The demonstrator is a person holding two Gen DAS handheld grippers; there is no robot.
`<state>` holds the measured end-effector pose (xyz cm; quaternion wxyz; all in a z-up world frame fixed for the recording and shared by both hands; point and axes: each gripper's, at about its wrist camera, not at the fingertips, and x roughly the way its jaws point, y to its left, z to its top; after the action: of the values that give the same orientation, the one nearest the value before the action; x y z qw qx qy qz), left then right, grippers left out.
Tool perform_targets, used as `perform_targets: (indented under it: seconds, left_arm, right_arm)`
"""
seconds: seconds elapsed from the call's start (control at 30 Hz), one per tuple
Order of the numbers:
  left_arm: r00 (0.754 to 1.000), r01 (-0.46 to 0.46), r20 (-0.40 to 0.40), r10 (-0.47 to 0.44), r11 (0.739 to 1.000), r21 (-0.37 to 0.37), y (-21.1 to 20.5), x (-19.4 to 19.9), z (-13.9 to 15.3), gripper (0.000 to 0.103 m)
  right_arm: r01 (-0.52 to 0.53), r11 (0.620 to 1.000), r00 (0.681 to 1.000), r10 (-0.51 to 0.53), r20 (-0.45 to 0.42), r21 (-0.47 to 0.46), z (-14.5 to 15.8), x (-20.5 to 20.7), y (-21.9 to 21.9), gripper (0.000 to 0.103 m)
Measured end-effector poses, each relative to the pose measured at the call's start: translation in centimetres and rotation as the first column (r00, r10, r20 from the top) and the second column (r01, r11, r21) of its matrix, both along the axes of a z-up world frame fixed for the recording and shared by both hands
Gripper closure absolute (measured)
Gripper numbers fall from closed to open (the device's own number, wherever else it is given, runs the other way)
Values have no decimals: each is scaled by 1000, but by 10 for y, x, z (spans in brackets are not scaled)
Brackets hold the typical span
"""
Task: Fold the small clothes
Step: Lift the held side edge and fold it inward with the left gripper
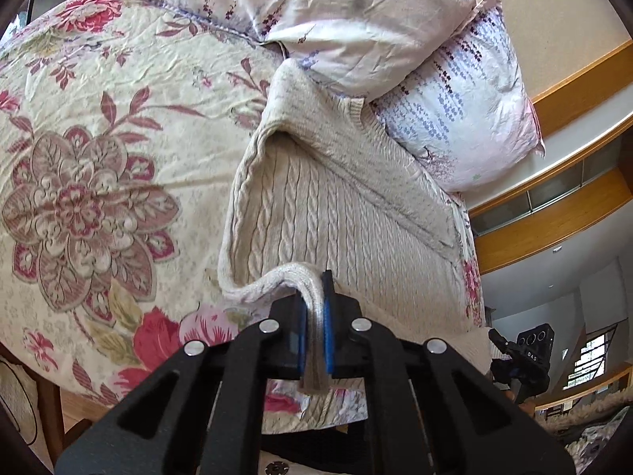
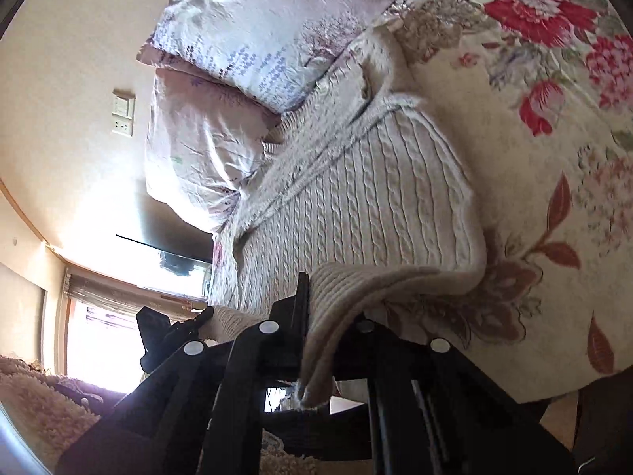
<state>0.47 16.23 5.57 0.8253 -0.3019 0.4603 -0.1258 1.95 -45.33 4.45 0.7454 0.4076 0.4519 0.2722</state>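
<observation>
Left gripper (image 1: 314,297) clamped on the ribbed hem of the cream cable-knit sweater (image 1: 336,206) — blue pads (image 1: 326,328) pressed flat against the pinched fabric. Right gripper (image 2: 312,308) likewise closed on the hem's other corner, knit bunched between black fingers. Sweater spread on the floral bedspread (image 1: 99,126), hem edge raised off it at both grips, collar end up against two pale printed pillows (image 1: 455,118) — one sleeve laid diagonally across the body.

Floral bed (image 1: 99,126) — sweater (image 1: 316,206), pillows (image 1: 356,19)
</observation>
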Motion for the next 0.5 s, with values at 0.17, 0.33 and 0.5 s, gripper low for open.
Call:
perform_targets:
  seconds: [0.17, 0.33, 0.5]
  left_arm:
    - [998, -17, 60, 17, 1000, -3, 2, 22, 15, 97]
    - [993, -46, 111, 48, 999, -16, 3, 44, 26, 97]
    - [988, -57, 146, 57, 998, -2, -1, 68, 29, 97]
  right_arm:
    - [36, 999, 998, -37, 55, 21, 14, 19, -1, 95]
    - [68, 997, 991, -73, 114, 45, 25, 39, -2, 95]
    - [85, 995, 980, -94, 175, 60, 35, 66, 5, 95]
